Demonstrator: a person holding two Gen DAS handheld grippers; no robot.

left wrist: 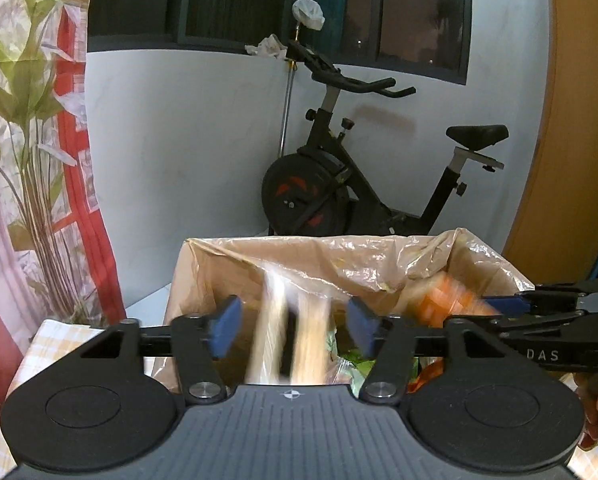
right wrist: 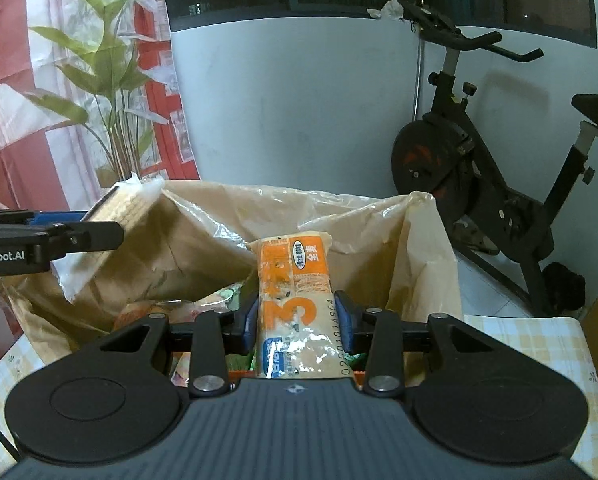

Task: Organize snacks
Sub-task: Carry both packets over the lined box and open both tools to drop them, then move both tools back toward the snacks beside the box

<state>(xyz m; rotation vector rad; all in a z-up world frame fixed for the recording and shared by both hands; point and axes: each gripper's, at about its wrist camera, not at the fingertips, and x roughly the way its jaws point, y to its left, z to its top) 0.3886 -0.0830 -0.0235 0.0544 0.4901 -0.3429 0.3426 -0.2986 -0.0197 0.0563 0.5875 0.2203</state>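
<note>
left tongs [left wrist: 295, 330] are spread and the pale cracker pack [left wrist: 289, 332] between them is a blur with gaps at both pads, so it looks let go. it could catch the liner [left wrist: 339, 256] and tip outside the box [left wrist: 187, 280] instead of dropping in. right tongs [right wrist: 297, 322] are clamped on the orange pack [right wrist: 295, 300], upright over the box middle. the box sits at the bench's [right wrist: 539, 344] far edge, so a shove could slide it off.

black grippers [right wrist: 295, 322], blue pads [left wrist: 225, 326], silver screws
</note>
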